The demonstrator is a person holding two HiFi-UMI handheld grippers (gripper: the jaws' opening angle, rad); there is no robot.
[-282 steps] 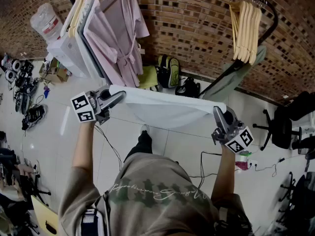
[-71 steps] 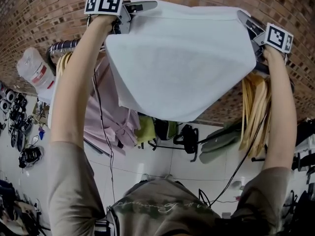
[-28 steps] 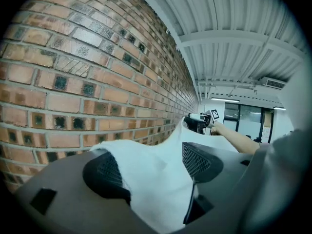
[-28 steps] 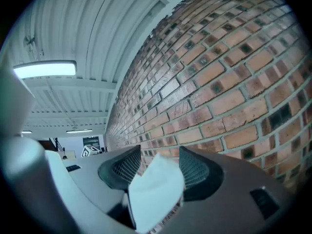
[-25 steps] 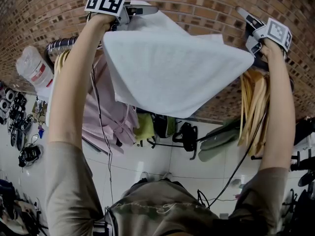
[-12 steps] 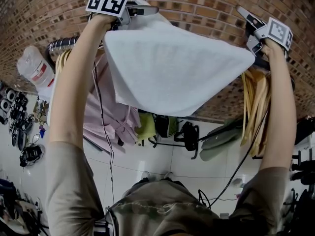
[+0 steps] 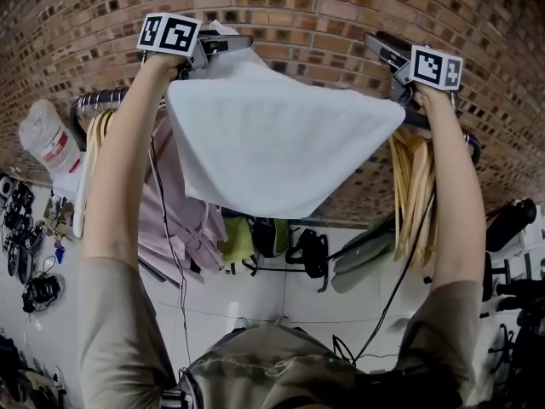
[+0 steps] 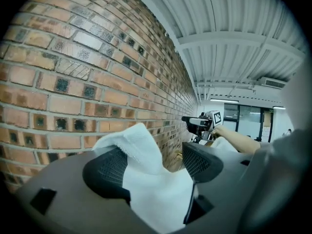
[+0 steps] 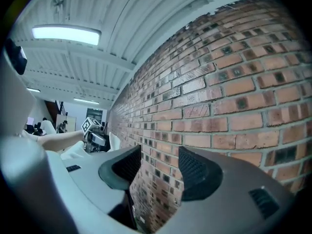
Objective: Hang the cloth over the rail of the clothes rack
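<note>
white cloth up at the rack, both tongs slack

we are holding the left gripper [image 7: 223,43] high by the brick wall [image 7: 306,7], its jaws standing wide, a corner of the cloth [image 7: 272,143] lying loose between them against one pad. the cloth is sagging across towards the right gripper [image 7: 383,51], which is gaping on nothing. it is hiding the middle of the rail [image 7: 100,100], so perhaps it is resting there.
</note>
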